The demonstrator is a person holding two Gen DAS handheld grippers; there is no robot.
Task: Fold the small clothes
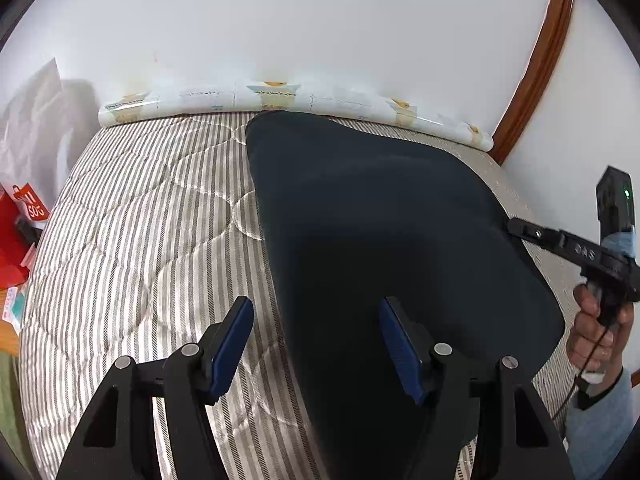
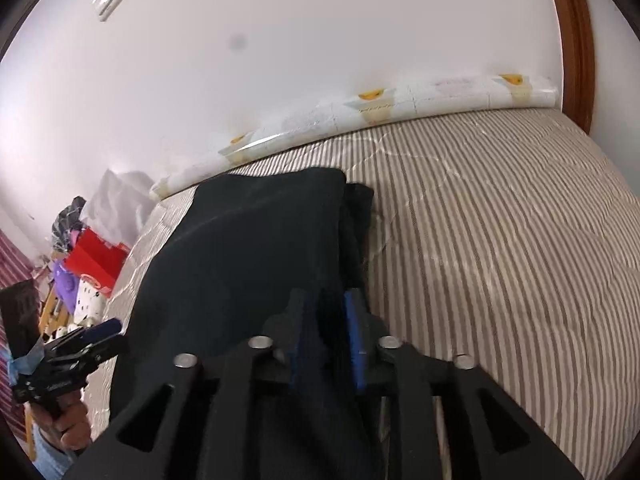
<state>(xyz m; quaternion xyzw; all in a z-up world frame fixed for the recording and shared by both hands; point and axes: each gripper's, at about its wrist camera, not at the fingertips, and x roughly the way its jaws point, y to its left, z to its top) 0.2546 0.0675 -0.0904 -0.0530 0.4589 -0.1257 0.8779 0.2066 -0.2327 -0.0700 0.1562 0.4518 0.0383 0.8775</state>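
Observation:
A dark navy garment (image 1: 392, 216) lies spread on the striped bed; it also shows in the right wrist view (image 2: 248, 248). My left gripper (image 1: 316, 312) is open above the garment's left edge, one pad over the bedding, one over the cloth. My right gripper (image 2: 326, 312) is shut on the garment's right edge, with cloth bunched between its blue pads. In the left wrist view the right gripper (image 1: 516, 227) touches the cloth's right edge. In the right wrist view the left gripper (image 2: 108, 334) hangs open at the cloth's left side.
The striped quilted mattress (image 1: 140, 220) fills both views. A patterned roll (image 1: 280, 98) lies along the white wall. Red bags and clutter (image 2: 94, 260) sit off the bed's left side. A wooden door frame (image 1: 536, 76) stands at the right.

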